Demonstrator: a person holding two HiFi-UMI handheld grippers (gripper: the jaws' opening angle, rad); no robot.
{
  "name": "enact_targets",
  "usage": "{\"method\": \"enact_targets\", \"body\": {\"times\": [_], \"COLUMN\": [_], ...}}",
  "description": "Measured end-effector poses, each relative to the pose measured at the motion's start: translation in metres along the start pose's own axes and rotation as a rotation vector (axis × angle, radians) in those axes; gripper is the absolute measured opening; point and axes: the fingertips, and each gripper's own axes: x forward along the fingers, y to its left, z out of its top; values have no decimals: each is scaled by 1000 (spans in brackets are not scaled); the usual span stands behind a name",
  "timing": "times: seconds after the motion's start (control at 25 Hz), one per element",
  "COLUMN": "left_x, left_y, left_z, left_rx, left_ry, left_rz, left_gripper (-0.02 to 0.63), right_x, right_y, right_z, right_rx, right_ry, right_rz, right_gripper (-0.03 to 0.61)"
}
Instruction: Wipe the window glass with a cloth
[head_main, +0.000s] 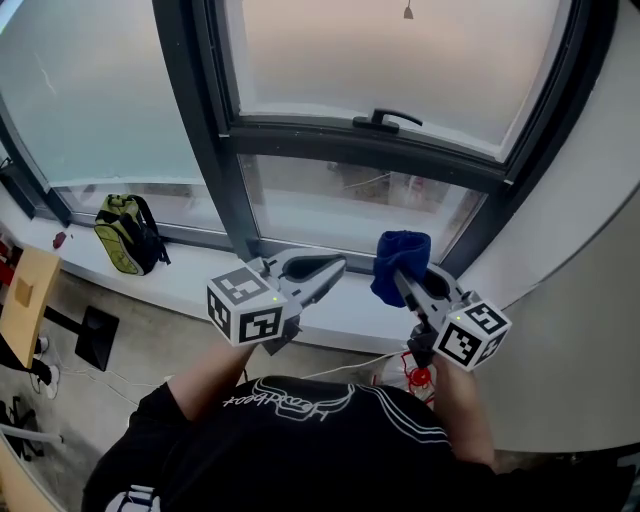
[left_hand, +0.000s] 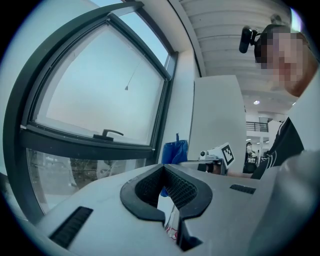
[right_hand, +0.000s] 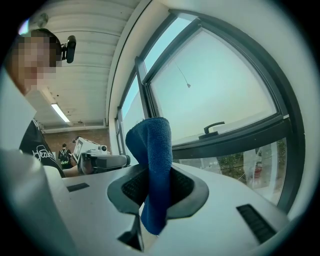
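The right hand-held gripper (head_main: 408, 283) is clamped on a blue cloth (head_main: 400, 255), its 2 jaws pressing a fold of the terry fabric between the black pads. One rounded end of the cloth stands up past the jaw tips and the other hangs down behind them, as the right gripper view shows. The left hand-held gripper (head_main: 335, 265) is closed with nothing in it, its jaw tips meeting in front of the hollow between its pads. Each tool carries a white cube with black square markers, 1 on the left (head_main: 245, 305) and 1 on the right (head_main: 470, 333), just ahead of the person's forearms.

Both tools are raised side by side over a white window sill (head_main: 340, 312) and point toward the glass. The cloth sits in front of the lower pane (head_main: 340, 205), near the right-hand corner of the dark grey frame (head_main: 225, 170). Whether it touches the glass cannot be told. Above a horizontal bar, the larger upper pane (head_main: 400, 60) looks misty and pale, with a black window handle (head_main: 385, 120) on its lower rail.

Further left along the sill, well apart from both tools, a yellow-green and black backpack (head_main: 125, 232) leans against another pane. The person, in a black shirt (head_main: 290, 440) with white lettering, stands close to the sill.
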Motion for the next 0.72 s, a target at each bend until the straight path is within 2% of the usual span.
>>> {"method": "enact_targets", "body": {"times": [0.36, 0.52, 0.72], "left_x": [-7, -11, -12], "left_y": [-5, -5, -4], "left_z": [-3, -5, -6], "left_rx": [-4, 24, 15], "left_ry": [-4, 10, -3], "left_rz": [5, 19, 17], "left_gripper": [6, 6, 6], "right_x": [-5, -6, -4], "right_y": [7, 9, 9], "right_z": [-11, -10, -12], "right_rx": [16, 56, 28], "right_ry": [-1, -26, -24], "right_rz": [-11, -15, -32], "right_gripper": [67, 67, 67]}}
